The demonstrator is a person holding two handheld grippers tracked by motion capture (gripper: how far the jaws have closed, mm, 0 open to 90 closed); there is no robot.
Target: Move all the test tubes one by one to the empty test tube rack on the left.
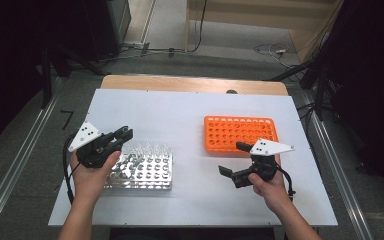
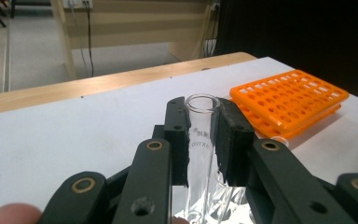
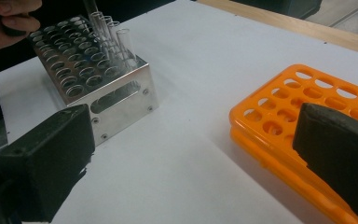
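**Glass tube clamped over the metal rack**

Glass stood upright between the pads of the left gripper [image 2: 200,140]: one test tube [image 2: 200,140], long axis vertical, its foot apparently just above or in the metal rack [image 1: 145,172], which held more tubes along its far rows. Farther right, the right gripper [image 1: 235,160] hung with jaws spread wide, nearer the orange rack [image 1: 240,132], whose holes looked empty.

Black grippers [image 1: 121,136] with brass-ringed pivots, white dotted triangular plates, black cables.

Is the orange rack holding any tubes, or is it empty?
Empty, as far as visible: the orange rack shows open holes in every view, with no glass standing in them. The glass tubes stand in the metal rack.
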